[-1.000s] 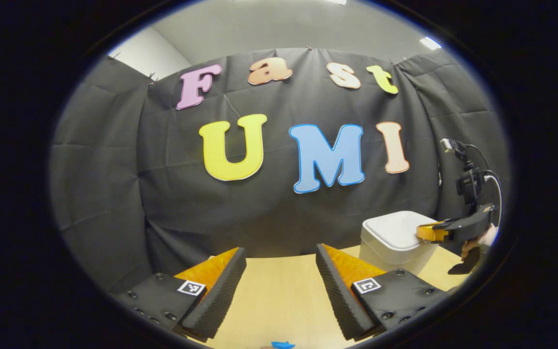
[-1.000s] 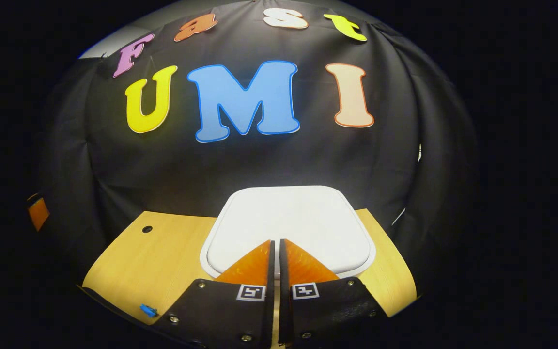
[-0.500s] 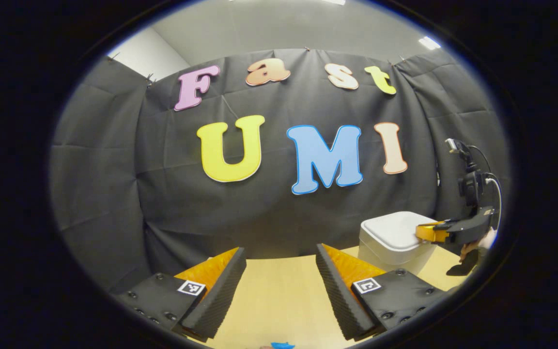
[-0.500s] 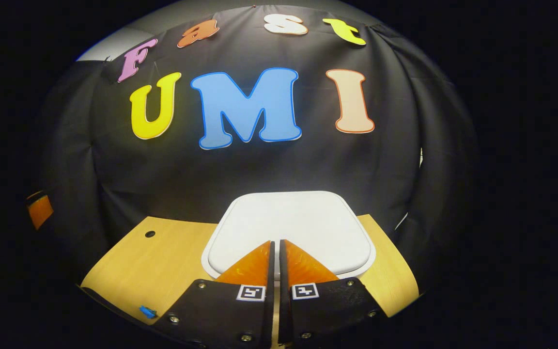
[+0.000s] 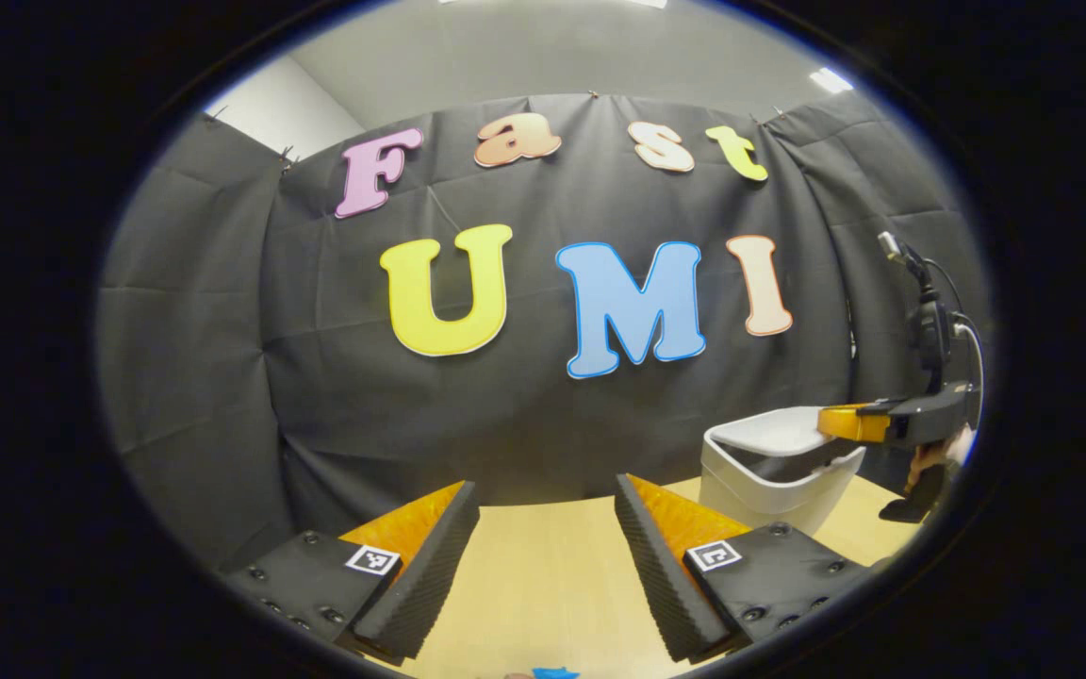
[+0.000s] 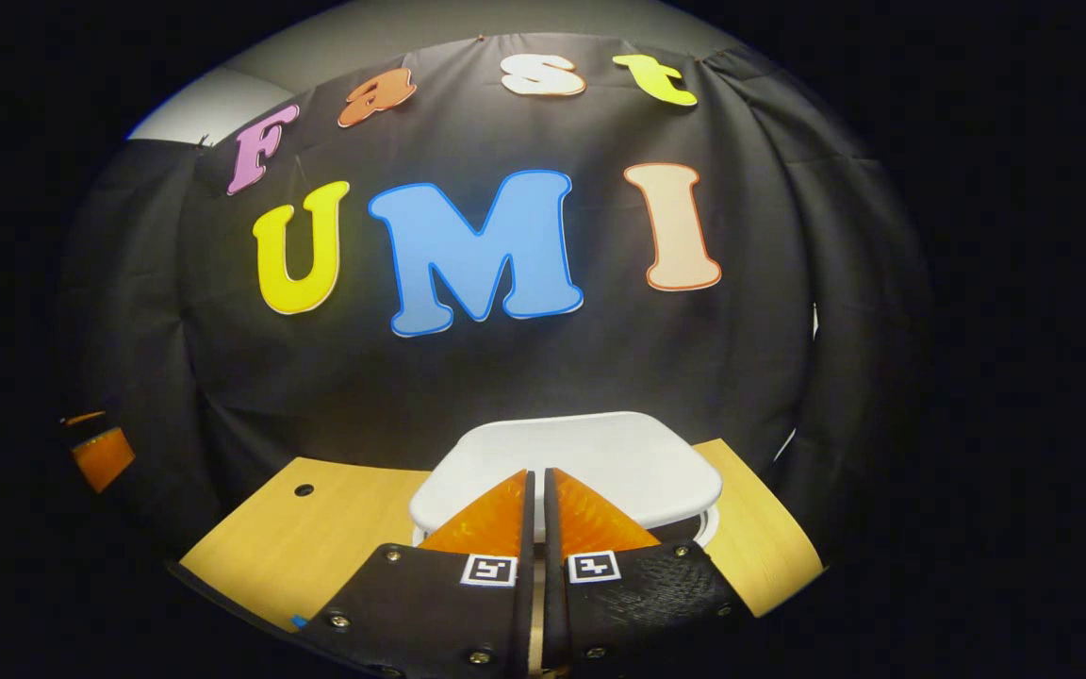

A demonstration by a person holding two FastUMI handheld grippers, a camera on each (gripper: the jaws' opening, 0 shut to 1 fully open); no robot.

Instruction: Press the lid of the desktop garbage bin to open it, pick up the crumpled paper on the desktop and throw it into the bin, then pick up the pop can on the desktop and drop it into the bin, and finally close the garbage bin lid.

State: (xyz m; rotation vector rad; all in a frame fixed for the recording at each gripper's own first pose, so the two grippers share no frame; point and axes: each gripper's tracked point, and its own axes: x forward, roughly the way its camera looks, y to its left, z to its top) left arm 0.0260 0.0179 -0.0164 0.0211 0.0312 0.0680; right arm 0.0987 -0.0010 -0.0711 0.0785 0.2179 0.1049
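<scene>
The white desktop bin [image 5: 760,490] stands at the table's far right, its lid [image 6: 590,457] lifted a little so that a dark gap shows under the front edge. My right gripper [image 6: 535,476] is shut with nothing in it, its tips over the lid's near edge; whether they touch it I cannot tell. In the left gripper view that right gripper [image 5: 840,422] hovers level at the bin's top, held by a hand [image 5: 929,462]. My left gripper [image 5: 543,528] is open and holds nothing, low over the wooden table, left of the bin.
The wooden table [image 6: 317,538] has a small round hole [image 6: 304,490] left of the bin. A small blue object [image 5: 552,672] lies at the table's near edge. Black cloth walls close in behind and beside the bin.
The bin's lid has popped up from flat, opening a gap at the front. My right gripper has risen and levelled, still shut. The left gripper has stayed in place.
</scene>
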